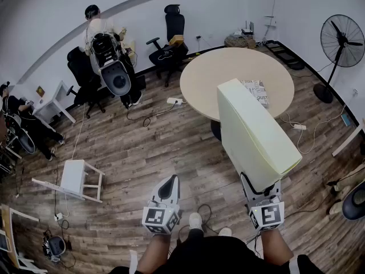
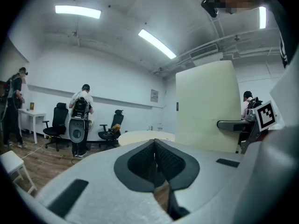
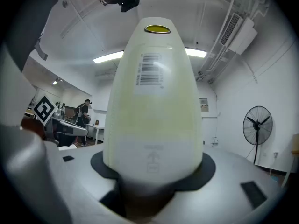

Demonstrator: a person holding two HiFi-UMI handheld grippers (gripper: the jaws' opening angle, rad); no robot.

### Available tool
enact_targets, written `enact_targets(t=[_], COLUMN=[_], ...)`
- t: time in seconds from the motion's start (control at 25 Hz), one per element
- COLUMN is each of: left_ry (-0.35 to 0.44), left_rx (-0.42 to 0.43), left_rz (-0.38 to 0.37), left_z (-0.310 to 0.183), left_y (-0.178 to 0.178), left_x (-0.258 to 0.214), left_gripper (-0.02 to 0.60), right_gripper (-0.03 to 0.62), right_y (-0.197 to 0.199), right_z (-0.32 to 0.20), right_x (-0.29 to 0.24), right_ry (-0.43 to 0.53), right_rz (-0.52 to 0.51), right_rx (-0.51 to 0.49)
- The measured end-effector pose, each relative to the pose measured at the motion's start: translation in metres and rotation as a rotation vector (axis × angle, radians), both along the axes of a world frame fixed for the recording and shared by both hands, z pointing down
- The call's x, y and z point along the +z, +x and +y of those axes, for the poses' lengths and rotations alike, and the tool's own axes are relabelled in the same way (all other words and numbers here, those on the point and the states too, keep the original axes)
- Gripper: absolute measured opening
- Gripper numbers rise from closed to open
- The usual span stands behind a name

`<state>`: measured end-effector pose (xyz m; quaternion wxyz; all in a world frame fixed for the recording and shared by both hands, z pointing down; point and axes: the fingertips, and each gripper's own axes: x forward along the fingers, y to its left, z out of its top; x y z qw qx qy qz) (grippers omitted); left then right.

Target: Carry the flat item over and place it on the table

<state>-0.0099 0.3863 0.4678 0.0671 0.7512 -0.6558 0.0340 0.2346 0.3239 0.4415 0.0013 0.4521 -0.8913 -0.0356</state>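
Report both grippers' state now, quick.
Left gripper: closed, empty.
Right gripper: closed on the cream flat box.

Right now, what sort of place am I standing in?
Probably an office or lab workroom: black swivel office chairs along the wall, a round table, a pedestal fan, and ceiling strip lights.

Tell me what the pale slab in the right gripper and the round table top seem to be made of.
The slab is probably rigid foam or coated card. It is matte cream, with thick, uniform faces and a barcode printed on its narrow edge. The round table top is likely laminate over board: smooth, even pale beige, with no grain visible.
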Motion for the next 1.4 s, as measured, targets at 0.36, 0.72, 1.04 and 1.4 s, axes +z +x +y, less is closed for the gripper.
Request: enact_targets(t=[0.36,0.72,1.04,1.4], left_ry=[-0.018,-0.005,0.009,0.033], left_rx=[0.014,0.014,0.067,0.094], left_rz=[0.020,0.037,0.075,0.012], left_z=[-0.005,-0.017,-0.043,-0.082], left_y=[0.005,-0.036,-0.087,-0.140], left_x=[0.008,0.002,-0.001,-0.006], left_gripper=[0.003,0.003,0.003,0.003], right_gripper=[0.282,0.288,0.288,0.290], right_y=[0.000,-0.037,-0.088,-0.128], right_z=[-0.004,-0.017,-0.041,-0.064], right_x=[-0.003,-0.011,-0.017,-0.017], right_ry=[0.024,0.012,0.023,0.045], right_rz=[0.021,-0.044,-0.024,-0.004], right_rx=[0.003,-0.015,0.022,0.099])
